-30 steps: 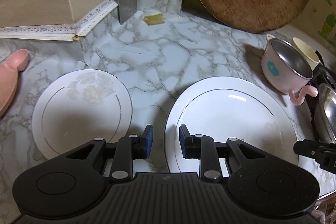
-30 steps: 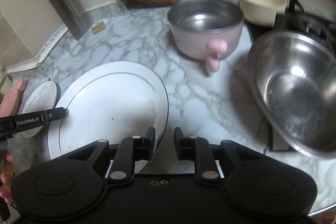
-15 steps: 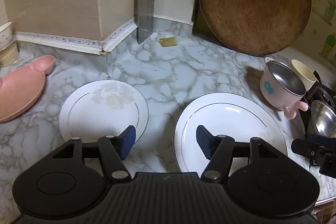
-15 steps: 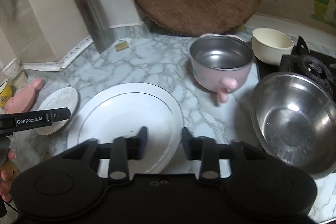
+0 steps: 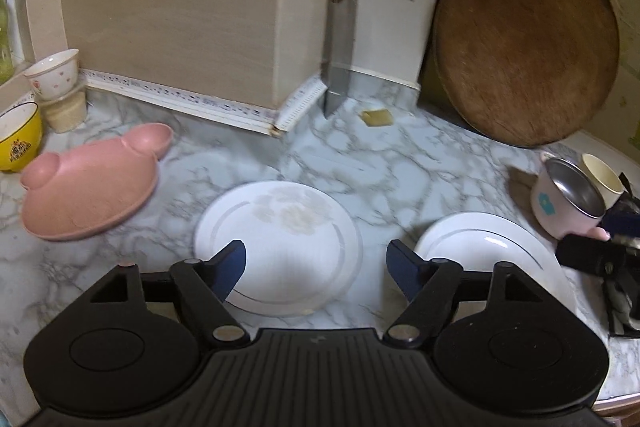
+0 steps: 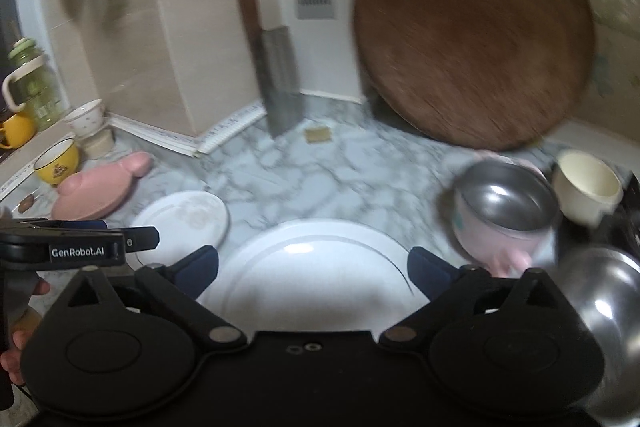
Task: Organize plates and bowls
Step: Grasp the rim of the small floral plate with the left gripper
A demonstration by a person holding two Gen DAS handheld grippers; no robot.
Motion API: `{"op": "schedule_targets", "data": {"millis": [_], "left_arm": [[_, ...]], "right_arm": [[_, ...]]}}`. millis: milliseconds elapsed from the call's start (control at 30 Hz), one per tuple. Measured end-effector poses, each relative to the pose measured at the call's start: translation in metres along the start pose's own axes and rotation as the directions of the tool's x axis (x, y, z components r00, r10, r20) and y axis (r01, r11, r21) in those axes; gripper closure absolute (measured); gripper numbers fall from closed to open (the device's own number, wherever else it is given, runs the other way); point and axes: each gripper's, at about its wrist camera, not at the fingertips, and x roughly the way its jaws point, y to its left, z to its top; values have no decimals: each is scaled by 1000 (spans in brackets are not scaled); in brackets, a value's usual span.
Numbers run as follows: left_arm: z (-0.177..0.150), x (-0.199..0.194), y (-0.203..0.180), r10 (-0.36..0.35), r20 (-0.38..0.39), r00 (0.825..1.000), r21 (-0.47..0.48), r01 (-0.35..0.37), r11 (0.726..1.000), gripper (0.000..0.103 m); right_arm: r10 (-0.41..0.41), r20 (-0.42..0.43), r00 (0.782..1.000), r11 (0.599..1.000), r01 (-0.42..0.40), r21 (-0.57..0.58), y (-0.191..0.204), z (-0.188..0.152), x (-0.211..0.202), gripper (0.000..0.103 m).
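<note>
A small flower-patterned white plate (image 5: 280,243) lies on the marble counter (image 5: 360,171), with a large white plate (image 5: 492,251) to its right. My left gripper (image 5: 316,267) is open and empty, above the small plate's near edge. My right gripper (image 6: 312,271) is open and empty over the large plate (image 6: 312,283); the small plate also shows in the right wrist view (image 6: 184,223). A pink bear-shaped plate (image 5: 88,195) lies at the left. A pink steel-lined bowl (image 6: 504,215), a cream bowl (image 6: 588,187) and a big steel bowl (image 6: 608,307) sit at the right.
A round wooden board (image 5: 528,43) and a cleaver (image 5: 340,59) lean on the back wall. A yellow bowl (image 5: 16,135) and a small white cup (image 5: 54,75) stand at the far left. The left gripper shows in the right wrist view (image 6: 80,247). The stove (image 5: 624,291) is at the right.
Both grippers have opened wide and pulled back and up from the counter. The left view has swung left, bringing the small plate between its fingers and the pink plate into sight.
</note>
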Motion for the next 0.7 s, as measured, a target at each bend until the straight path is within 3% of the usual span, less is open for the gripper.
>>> {"op": "schedule_targets", "data": {"millis": [300, 700], "left_arm": [[15, 31, 52, 29, -37, 999, -48, -31, 998, 25], [20, 86, 94, 26, -158, 987, -77, -39, 996, 25]], "right_arm": [[84, -90, 992, 996, -85, -8, 36, 39, 68, 0], [102, -253, 962, 995, -103, 9, 70, 44, 156, 7]]}}
